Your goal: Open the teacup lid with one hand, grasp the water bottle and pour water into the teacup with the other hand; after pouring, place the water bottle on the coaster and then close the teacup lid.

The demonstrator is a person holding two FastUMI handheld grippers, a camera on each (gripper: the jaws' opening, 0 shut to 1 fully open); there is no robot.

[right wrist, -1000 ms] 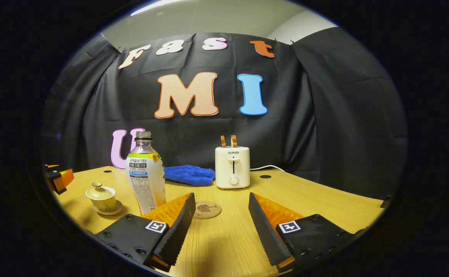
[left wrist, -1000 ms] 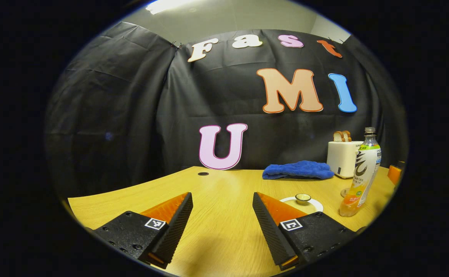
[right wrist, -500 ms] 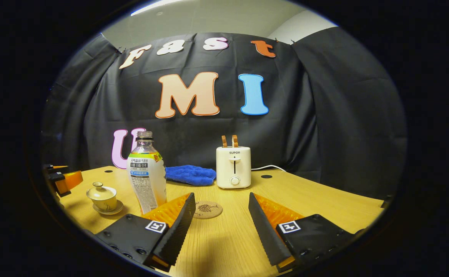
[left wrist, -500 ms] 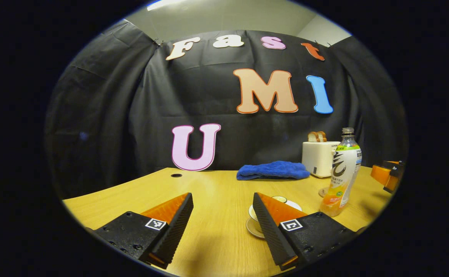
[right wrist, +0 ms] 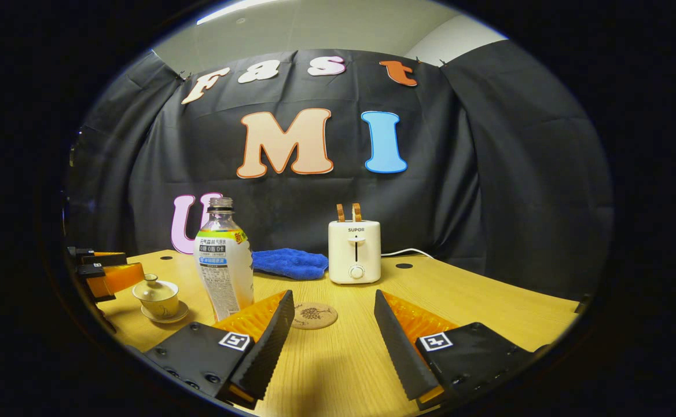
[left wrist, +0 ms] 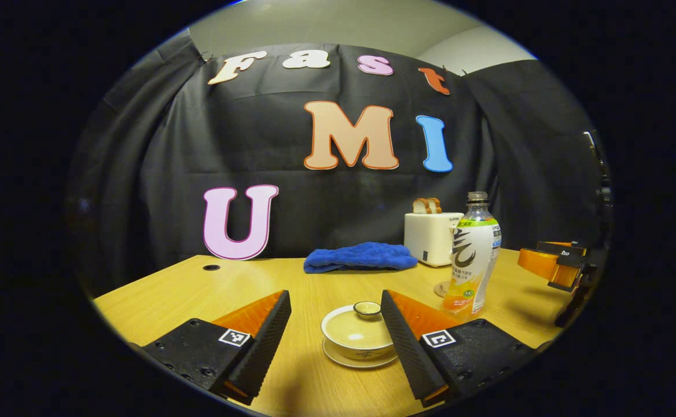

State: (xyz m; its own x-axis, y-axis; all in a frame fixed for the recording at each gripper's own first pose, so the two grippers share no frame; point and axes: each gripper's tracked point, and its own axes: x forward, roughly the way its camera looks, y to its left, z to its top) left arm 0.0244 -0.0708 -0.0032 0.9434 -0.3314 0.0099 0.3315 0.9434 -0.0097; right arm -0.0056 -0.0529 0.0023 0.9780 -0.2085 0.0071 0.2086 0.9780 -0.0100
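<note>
**Teacup lidded, both grippers spread and empty**

Teacup (left wrist: 358,337): sits on its saucer (left wrist: 360,361) on the wooden table (left wrist: 170,295), lid (left wrist: 359,323) on, small knob (left wrist: 367,308) on top. In the left gripper view it lies low in the frame, between the left gripper's (left wrist: 333,341) two fingers and nearer the right-hand one, whose edge overlaps the cup's side. Cannot tell whether that finger touches the cup. Fingers are spread wide apart, nothing between the pads.

Water bottle (right wrist: 224,267): upright on the table, cap off, neck open. Labelled; pale orange liquid visible in the lower part in the left gripper view (left wrist: 474,259). It stands near the teacup, on the side toward the toaster, not touching it.

Coaster (right wrist: 314,315): round, brown, printed motif, flat on the table. In the right gripper view it lies just ahead of the gap between the right gripper's (right wrist: 331,336) fingers, with the bottle beside it. Nothing stands on it.

Right gripper: fingers released, wide apart, empty, held above the table. It also appears at the right edge of the left gripper view, beyond the bottle.

Farther back: white toaster (right wrist: 355,252) with two slices of bread (right wrist: 349,212) up, its white cable (right wrist: 407,252) trailing along the table; folded blue towel (right wrist: 289,263) between the toaster and the bottle.
</note>
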